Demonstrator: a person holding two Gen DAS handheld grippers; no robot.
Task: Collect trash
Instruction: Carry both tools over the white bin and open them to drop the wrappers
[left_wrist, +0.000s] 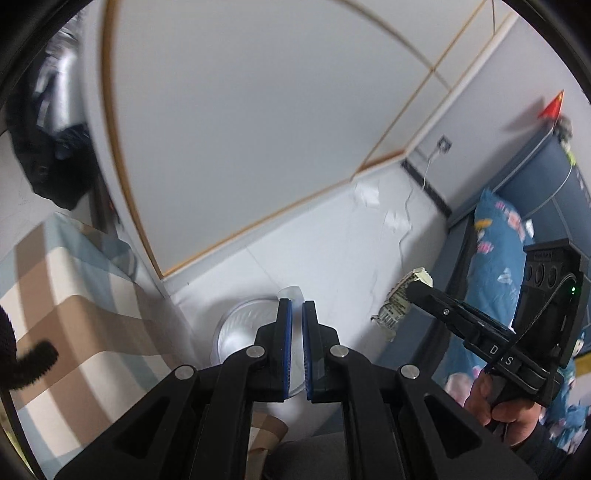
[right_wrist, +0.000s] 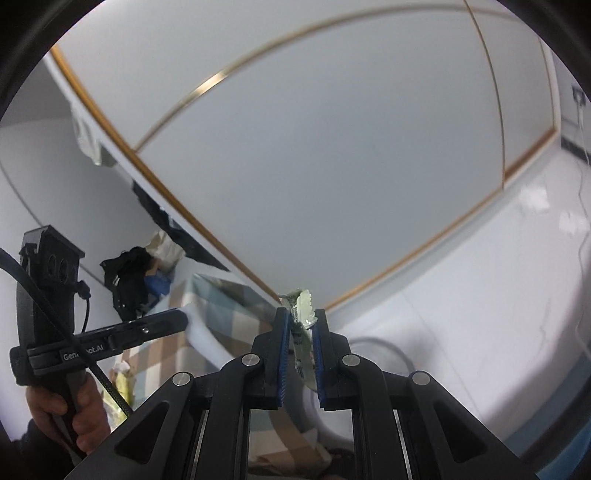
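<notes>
My left gripper (left_wrist: 297, 303) is shut on a clear plastic cup (left_wrist: 242, 332); its rim stands between the blue pads and its round body shows just left of them. My right gripper (right_wrist: 300, 314) is shut on a crumpled printed wrapper (right_wrist: 303, 321) with a serrated edge that sticks up past the fingertips. The same wrapper (left_wrist: 400, 302) shows in the left wrist view at the tip of the right gripper (left_wrist: 415, 286), to the right of the cup. The left gripper's body (right_wrist: 110, 339) shows at the left of the right wrist view.
A checked beige and blue cloth (left_wrist: 62, 288) lies at the left. A white cabinet with gold trim (left_wrist: 258, 129) fills the background. A blue patterned bag (left_wrist: 498, 251) and blue furniture stand at the right. Dark clothes (right_wrist: 129, 280) are piled at the left. A white round container (right_wrist: 369, 369) lies below the right gripper.
</notes>
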